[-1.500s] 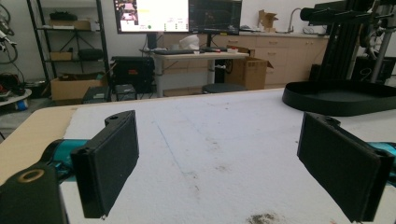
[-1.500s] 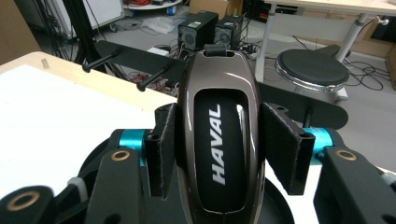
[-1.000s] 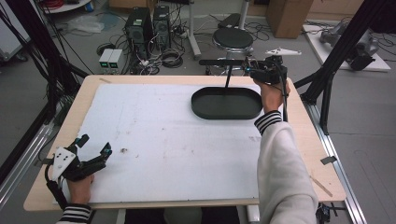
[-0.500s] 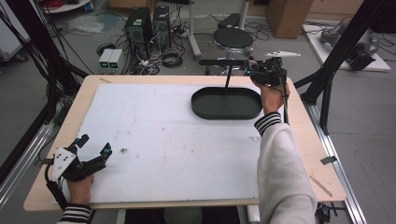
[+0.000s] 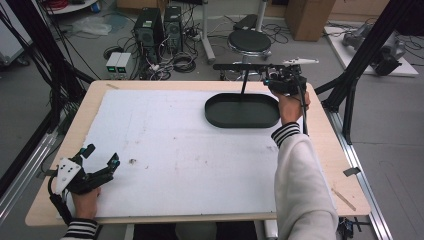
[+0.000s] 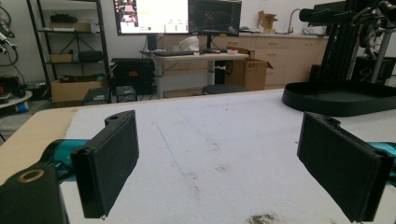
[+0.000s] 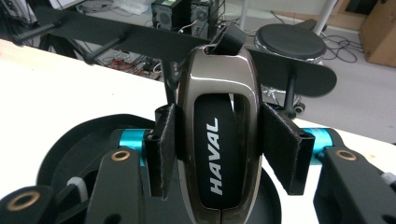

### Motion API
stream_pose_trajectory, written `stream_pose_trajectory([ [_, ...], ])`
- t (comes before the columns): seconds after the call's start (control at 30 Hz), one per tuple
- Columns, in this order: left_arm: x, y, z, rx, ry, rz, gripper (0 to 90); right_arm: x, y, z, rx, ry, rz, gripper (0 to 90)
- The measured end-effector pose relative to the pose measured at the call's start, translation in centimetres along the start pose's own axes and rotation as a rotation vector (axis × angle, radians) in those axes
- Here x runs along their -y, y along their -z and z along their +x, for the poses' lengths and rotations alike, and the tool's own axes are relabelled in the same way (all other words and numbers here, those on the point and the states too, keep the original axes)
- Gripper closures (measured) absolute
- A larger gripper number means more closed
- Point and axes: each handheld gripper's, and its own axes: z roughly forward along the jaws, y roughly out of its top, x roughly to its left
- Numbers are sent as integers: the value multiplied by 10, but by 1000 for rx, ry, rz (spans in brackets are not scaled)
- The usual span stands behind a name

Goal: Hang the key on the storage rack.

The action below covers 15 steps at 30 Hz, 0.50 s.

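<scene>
Key fob — clamped (right hand-held gripper)

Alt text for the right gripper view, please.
The right gripper is shut on a glossy brown car key fob marked HAVAL, held upright above a black oval tray. Just behind it runs a black crossbar on a stand.

One desk carries one white mat and one black oval tray with one stand, upper right of centre. Two tools: left, lower left; right, clamping one Haval key fob.
</scene>
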Motion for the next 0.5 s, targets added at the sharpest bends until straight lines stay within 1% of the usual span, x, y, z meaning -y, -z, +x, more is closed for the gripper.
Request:
stream_pose_trajectory([
  [0.1,0,0,0,0,-1,0,131,9,-3,-4,-6,-31,22,480],
  [0.17,0,0,0,0,0,0,131,15,-4,-7,-3,-35,12,480],
  [0.3,0,0,0,0,0,0,131,25,-6,-10,-7,-52,30,480],
  [0.5,0,0,0,-1,-2,0,131,35,-10,-14,-16,-55,44,480],
])
